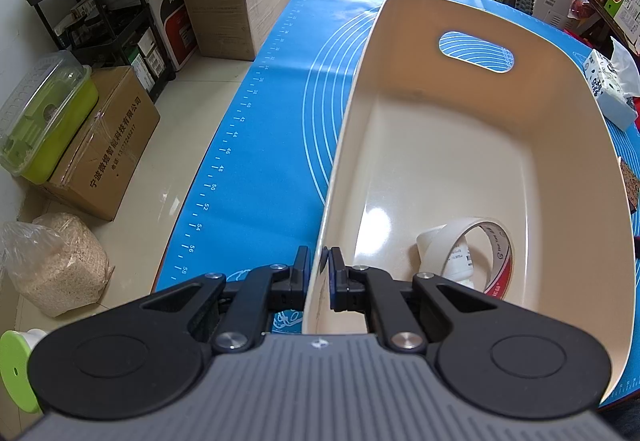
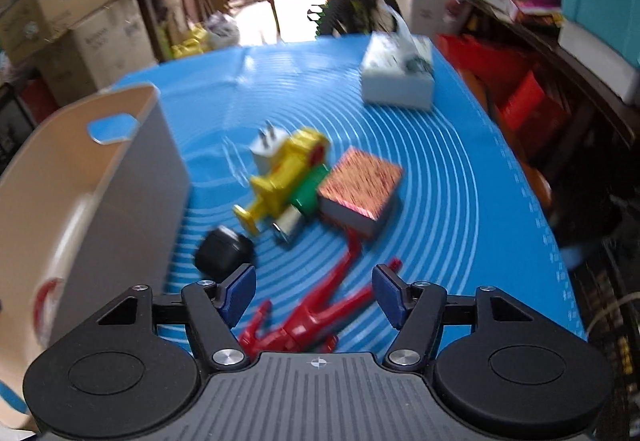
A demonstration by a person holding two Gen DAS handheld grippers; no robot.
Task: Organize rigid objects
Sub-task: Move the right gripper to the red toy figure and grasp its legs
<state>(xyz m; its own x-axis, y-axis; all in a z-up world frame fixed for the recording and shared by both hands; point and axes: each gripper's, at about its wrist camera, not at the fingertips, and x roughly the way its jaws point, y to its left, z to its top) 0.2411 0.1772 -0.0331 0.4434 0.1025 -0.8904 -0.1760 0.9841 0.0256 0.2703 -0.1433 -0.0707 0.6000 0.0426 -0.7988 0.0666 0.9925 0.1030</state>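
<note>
While the cream plastic bin [image 1: 460, 161] sits on the blue silicone mat [image 1: 260, 121], my left gripper [image 1: 319, 277] pinches its near wall. Inside lies a white tape roll [image 1: 472, 253]. Right of the bin, my right gripper [image 2: 314, 295] (fingers spread) hovers over a red toy figure [image 2: 316, 317].

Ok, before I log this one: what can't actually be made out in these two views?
- Left wrist view: the tape roll and the white item under it in the beige bin are partly covered by the left gripper.
- Right wrist view: motion blur hides detail on the yellow toy and black object.
- Right wrist view: the red figure is cut off behind the right gripper.
</note>
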